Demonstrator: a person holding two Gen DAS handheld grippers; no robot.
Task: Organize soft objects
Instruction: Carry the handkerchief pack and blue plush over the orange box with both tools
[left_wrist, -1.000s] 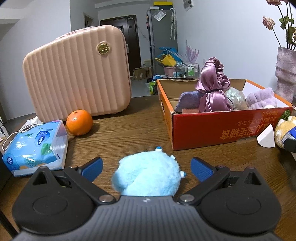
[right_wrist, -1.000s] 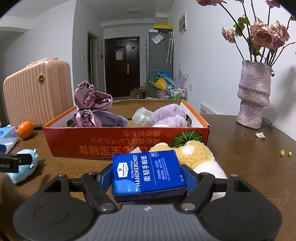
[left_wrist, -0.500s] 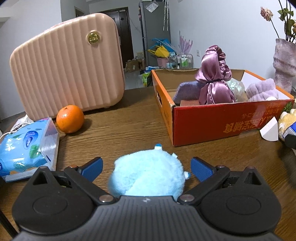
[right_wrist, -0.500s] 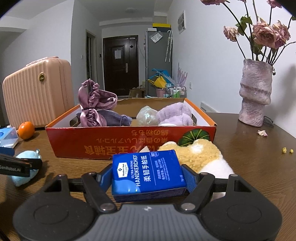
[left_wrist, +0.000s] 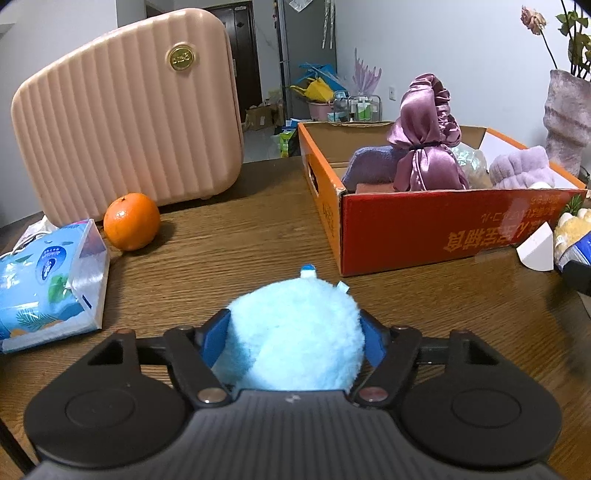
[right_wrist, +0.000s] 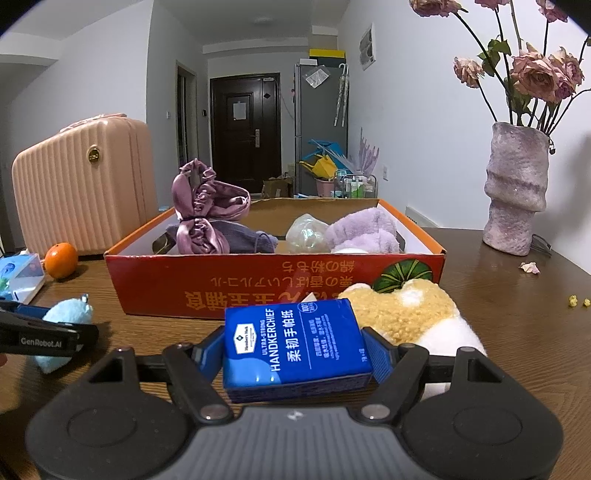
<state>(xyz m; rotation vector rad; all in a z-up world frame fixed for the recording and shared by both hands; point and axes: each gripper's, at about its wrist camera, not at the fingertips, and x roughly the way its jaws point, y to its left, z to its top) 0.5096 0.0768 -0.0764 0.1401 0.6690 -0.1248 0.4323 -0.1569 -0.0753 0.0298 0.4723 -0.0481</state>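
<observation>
A light-blue plush toy (left_wrist: 295, 332) lies on the wooden table between the fingers of my left gripper (left_wrist: 293, 325). Its jaws are closing, and both blue pads touch the toy's sides. The right wrist view shows the same toy (right_wrist: 68, 314) at the far left, with the left gripper (right_wrist: 48, 339) over it. My right gripper (right_wrist: 295, 345) is shut on a blue handkerchief pack (right_wrist: 295, 354), held just above the table. An orange cardboard box (left_wrist: 406, 229) holds a purple satin bonnet (left_wrist: 424, 147) and a lilac fluffy band (left_wrist: 521, 166).
A yellow-and-white plush (right_wrist: 413, 314) and a white wedge (left_wrist: 535, 251) lie in front of the box (right_wrist: 258, 291). On the left stand a pink suitcase (left_wrist: 129, 122), an orange (left_wrist: 131, 221) and a tissue pack (left_wrist: 44, 273). A vase (right_wrist: 517, 192) with flowers stands at the right.
The left gripper's fingers have come in from wide apart onto the blue plush toy. The right gripper still holds the handkerchief pack in the same place.
</observation>
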